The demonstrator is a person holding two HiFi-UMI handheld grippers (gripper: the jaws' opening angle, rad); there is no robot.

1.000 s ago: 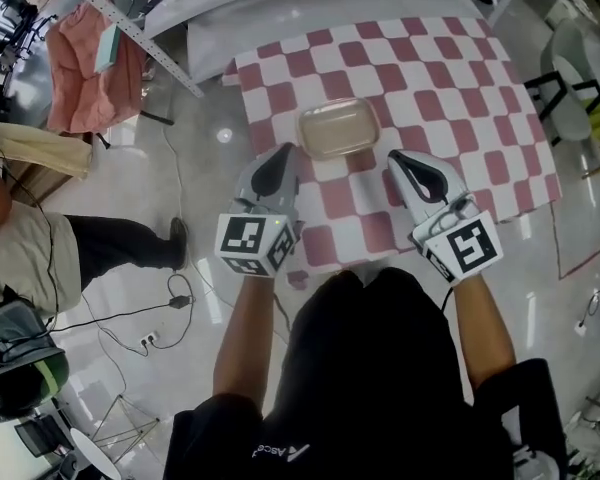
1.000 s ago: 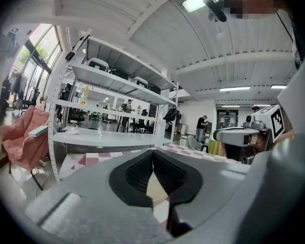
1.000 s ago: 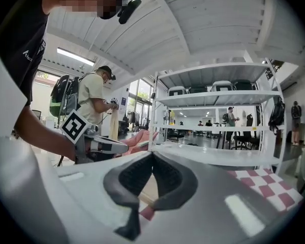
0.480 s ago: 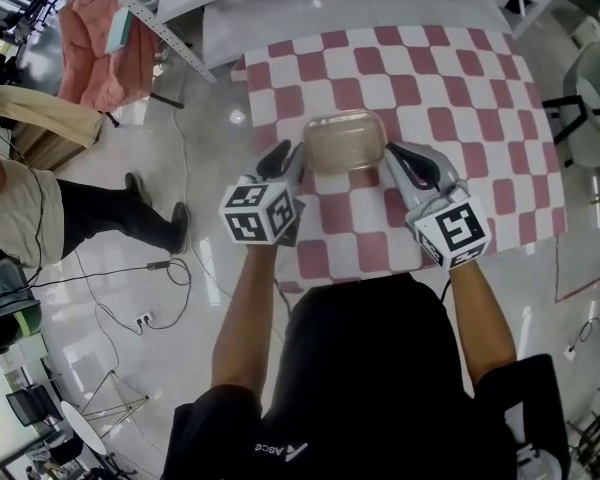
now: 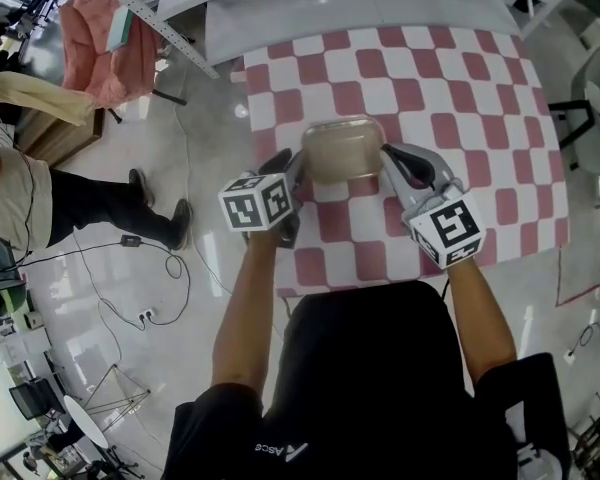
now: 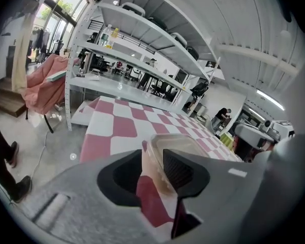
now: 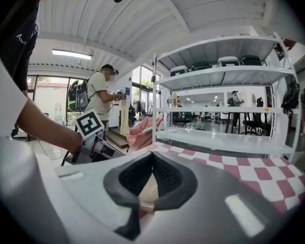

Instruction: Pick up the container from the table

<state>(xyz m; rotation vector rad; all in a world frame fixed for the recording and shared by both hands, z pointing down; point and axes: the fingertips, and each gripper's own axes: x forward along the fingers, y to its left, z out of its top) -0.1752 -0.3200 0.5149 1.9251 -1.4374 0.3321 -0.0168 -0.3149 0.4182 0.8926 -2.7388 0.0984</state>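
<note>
A beige see-through container [image 5: 342,148] with a lid stands on the pink-and-white checked tablecloth [image 5: 460,98], near its front edge. My left gripper [image 5: 290,164] is at the container's left end. Its jaws are opening, and in the left gripper view the container [image 6: 169,145] has its near corner in the gap of the left gripper [image 6: 151,159], with the pads not pressing on it. My right gripper [image 5: 390,155] sits at the container's right end. In the right gripper view the right gripper [image 7: 152,156] has its tips shut together, and the container [image 7: 148,189] shows just beyond them.
A white shelf rack [image 6: 142,39] stands beyond the table. Left of the table are a pink cloth [image 5: 100,48], a standing person [image 5: 20,198] and cables on the floor [image 5: 150,268]. The table's front edge [image 5: 360,286] is right before me.
Both grippers have come forward and down to the container's two ends. The left jaws have gone from shut to wide apart. The right jaws stay shut.
</note>
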